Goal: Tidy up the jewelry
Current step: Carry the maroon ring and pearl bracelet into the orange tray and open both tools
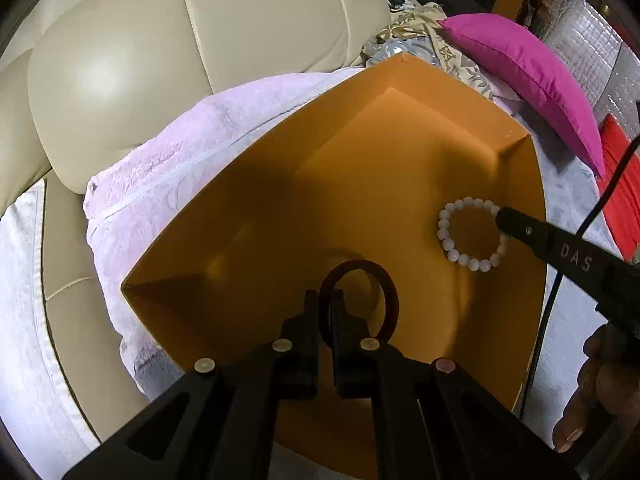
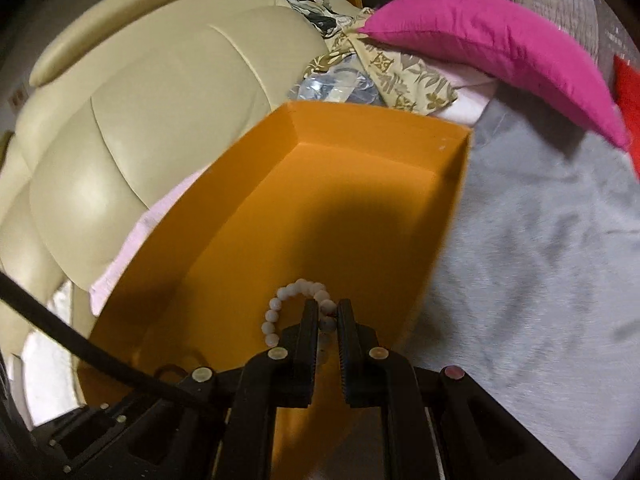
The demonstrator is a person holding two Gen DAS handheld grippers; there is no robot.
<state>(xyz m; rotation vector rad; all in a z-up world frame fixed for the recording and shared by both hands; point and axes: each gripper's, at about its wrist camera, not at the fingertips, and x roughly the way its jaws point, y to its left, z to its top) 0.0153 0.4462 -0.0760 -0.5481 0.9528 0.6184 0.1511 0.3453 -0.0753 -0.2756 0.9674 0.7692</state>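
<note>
An open orange box (image 1: 400, 128) lies on a sofa; it also shows in the right wrist view (image 2: 360, 128). My left gripper (image 1: 325, 300) is shut on a dark red bangle (image 1: 386, 288) and holds it low inside the box. My right gripper (image 2: 326, 310) is shut on a white bead bracelet (image 2: 276, 308) over the box floor near its right wall. In the left wrist view the white bead bracelet (image 1: 452, 246) hangs from the right gripper's fingertips (image 1: 508, 216). The bangle shows faintly in the right wrist view (image 2: 170, 370).
The box rests on a pink towel (image 1: 168, 168) against beige leather cushions (image 1: 120, 72). A grey blanket (image 2: 540, 248) lies right of the box. A magenta pillow (image 1: 528, 76) and patterned cloth (image 2: 400, 76) sit behind it. A black cable (image 2: 80, 340) crosses the left.
</note>
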